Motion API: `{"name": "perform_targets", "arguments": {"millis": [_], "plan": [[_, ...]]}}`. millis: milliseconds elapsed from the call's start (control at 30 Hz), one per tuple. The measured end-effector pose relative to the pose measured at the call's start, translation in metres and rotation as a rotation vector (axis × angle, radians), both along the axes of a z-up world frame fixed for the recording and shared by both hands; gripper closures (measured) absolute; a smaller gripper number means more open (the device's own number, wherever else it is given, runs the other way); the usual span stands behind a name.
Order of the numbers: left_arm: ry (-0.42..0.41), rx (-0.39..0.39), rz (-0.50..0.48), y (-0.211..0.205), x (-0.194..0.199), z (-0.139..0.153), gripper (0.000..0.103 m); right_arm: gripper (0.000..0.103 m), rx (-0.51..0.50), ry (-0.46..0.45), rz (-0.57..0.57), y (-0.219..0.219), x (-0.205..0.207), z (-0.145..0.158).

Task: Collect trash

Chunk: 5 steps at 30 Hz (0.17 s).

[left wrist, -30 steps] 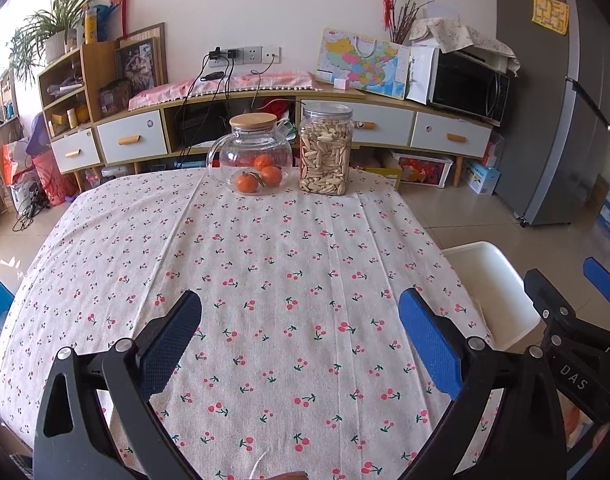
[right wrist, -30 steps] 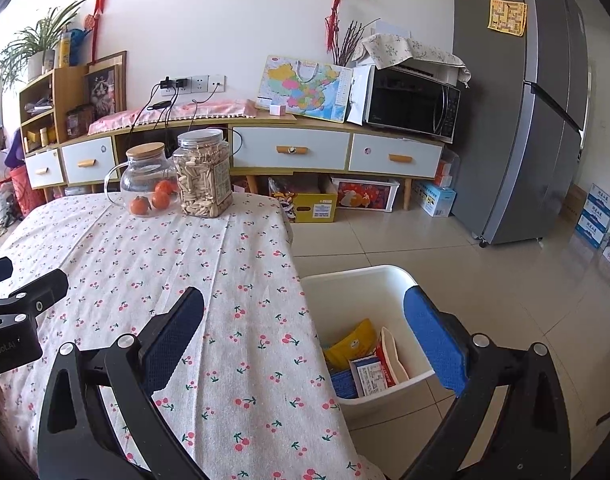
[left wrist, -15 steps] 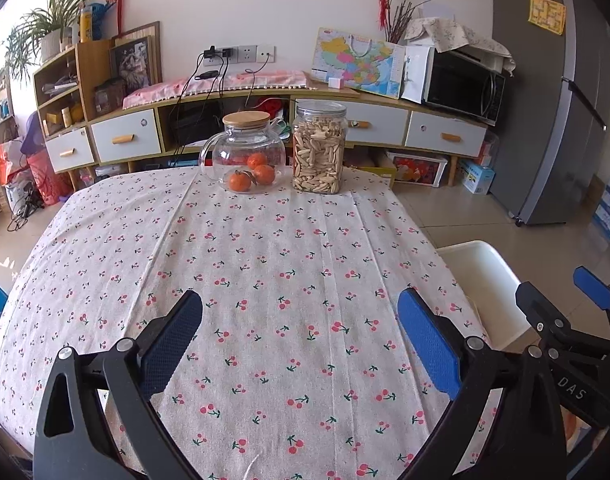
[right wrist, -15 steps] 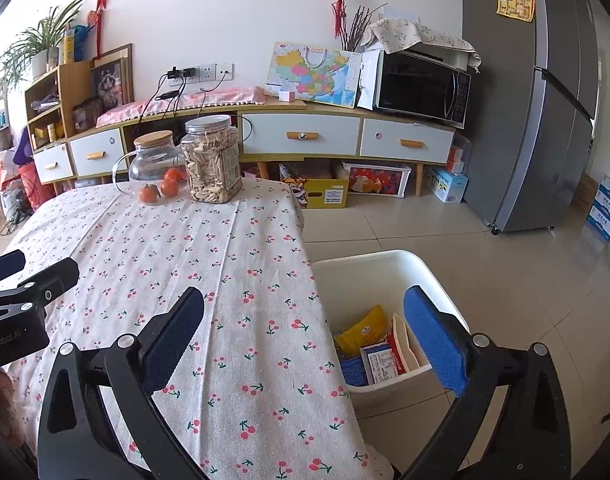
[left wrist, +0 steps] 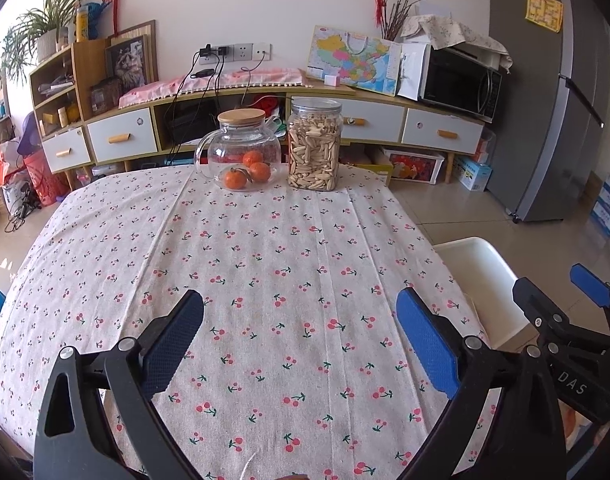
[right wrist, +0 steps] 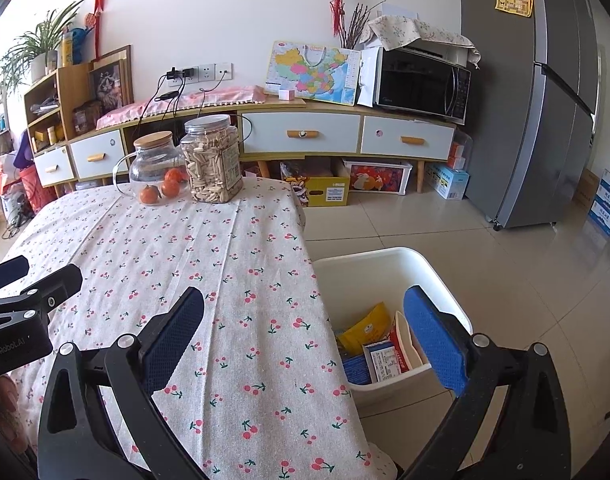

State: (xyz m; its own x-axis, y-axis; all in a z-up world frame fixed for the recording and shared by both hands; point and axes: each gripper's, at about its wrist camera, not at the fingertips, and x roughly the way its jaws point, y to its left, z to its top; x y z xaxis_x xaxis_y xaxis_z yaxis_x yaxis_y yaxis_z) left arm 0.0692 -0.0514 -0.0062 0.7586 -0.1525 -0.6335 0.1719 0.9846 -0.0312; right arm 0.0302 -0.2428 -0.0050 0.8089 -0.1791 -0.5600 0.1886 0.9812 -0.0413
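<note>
Both grippers hang with jaws spread wide and empty; the left gripper point(left wrist: 299, 334) sits low in the left wrist view over the cherry-print tablecloth point(left wrist: 265, 264), and the right gripper point(right wrist: 303, 330) sits low in the right wrist view, straddling the cloth's edge and the white bin point(right wrist: 445, 292) on the floor at lower right. The trash is already in that bin: a yellow packet point(right wrist: 363, 326), a red-and-white wrapper point(right wrist: 385, 360) and something blue beneath; these look like light, crinkly, slippery film, best pinched at a flat edge or corner and unlikely to break. No loose litter shows on the cloth, so the collecting seems done or nearly so. At the upper centre of the left wrist view stand a glass jug point(left wrist: 243, 150) with a wooden lid, holding oranges, and just beside it to the right a clear jar of seeds point(left wrist: 313, 146); both are fragile or tippable but well apart from the grippers. Further back are the sideboard point(right wrist: 305, 136), a microwave point(right wrist: 423, 82) and, at the right of the frame, a grey fridge point(right wrist: 545, 100); nothing stands between the grippers and the bin.
</note>
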Motion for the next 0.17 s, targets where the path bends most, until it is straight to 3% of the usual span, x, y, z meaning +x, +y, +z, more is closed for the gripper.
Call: {"name": "perform_targets", "arguments": {"millis": [167], "plan": [[-0.003, -0.002, 0.003, 0.0004, -0.0001, 0.0018, 0.008, 0.007, -0.002, 0.002, 0.005, 0.0009, 0.0005, -0.0013]]}}
